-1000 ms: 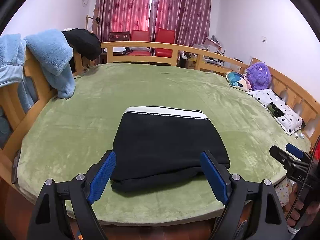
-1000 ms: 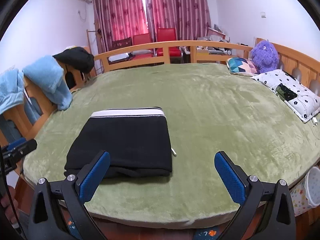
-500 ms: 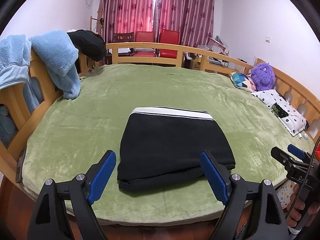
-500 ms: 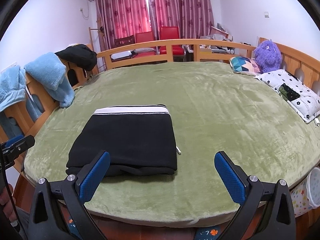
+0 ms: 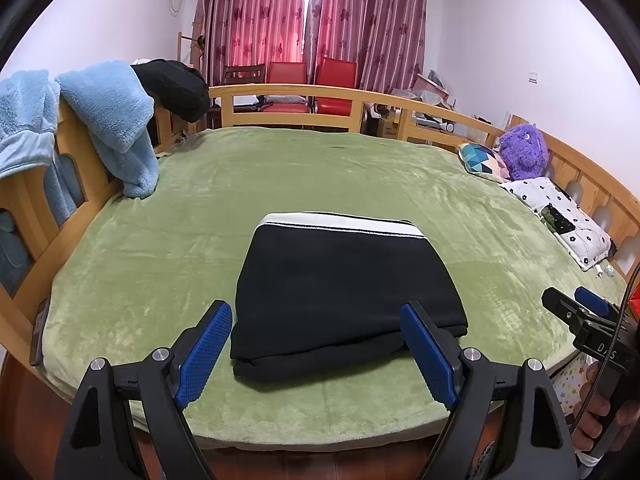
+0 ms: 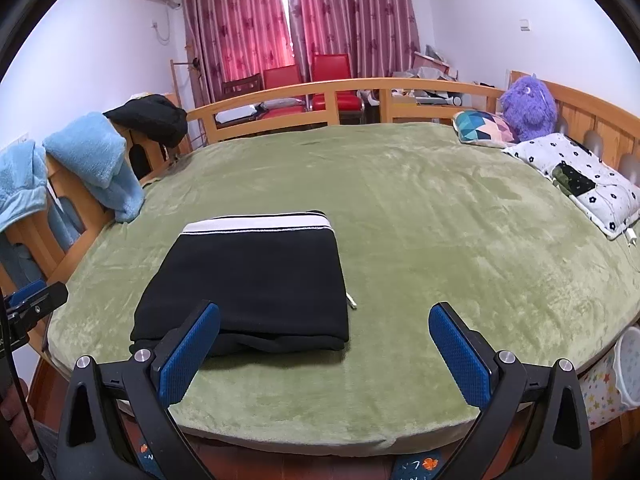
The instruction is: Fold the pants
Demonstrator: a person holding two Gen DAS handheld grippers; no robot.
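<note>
Black pants [image 5: 344, 280] with a white waistband lie folded into a flat rectangle on the green blanket [image 5: 280, 176], near its front edge; they also show in the right wrist view [image 6: 252, 280]. My left gripper [image 5: 320, 348] is open and empty, held just in front of the pants' near edge. My right gripper [image 6: 324, 352] is open and empty, in front of the pants and to their right. A drawstring tip [image 6: 351, 303] pokes out at the pants' right side.
A wooden rail [image 5: 288, 92] runs around the bed. Blue fleece garments [image 5: 112, 120] and a black garment [image 5: 172, 84] hang on the left rail. A patterned cushion [image 6: 484, 126], a purple plush toy [image 6: 528, 106] and a white dotted pillow [image 6: 576, 176] lie at the right.
Both grippers have risen and pulled back slightly; the pants lie unchanged and both grippers stay open.
</note>
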